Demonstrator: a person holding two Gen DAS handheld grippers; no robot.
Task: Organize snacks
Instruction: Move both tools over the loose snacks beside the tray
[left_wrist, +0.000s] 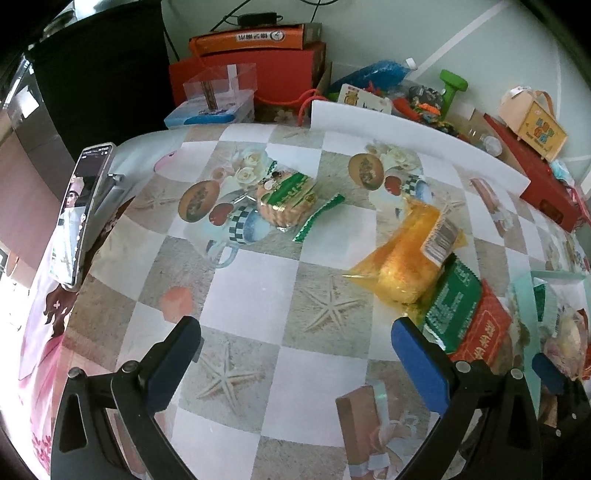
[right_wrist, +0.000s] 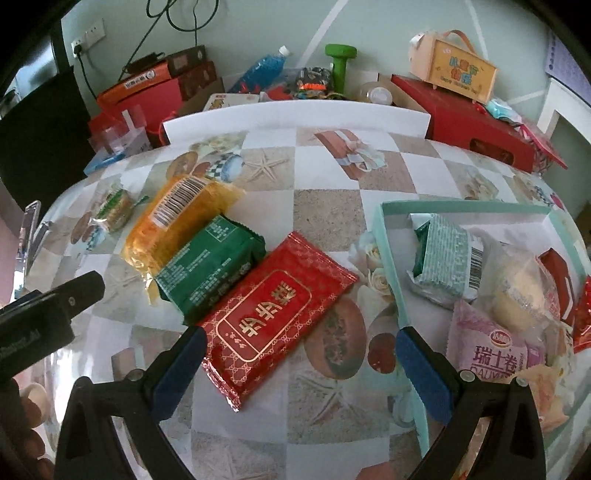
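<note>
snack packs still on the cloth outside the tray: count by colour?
Red: 1, red pack
Green: 1, green pack
Orange: 1, orange pack
Clear with green print: 1, biscuit pack
Total: 4
The packs inside the tray overlap, so they are not counted. Both grippers, left and right, are open and hold nothing.
</note>
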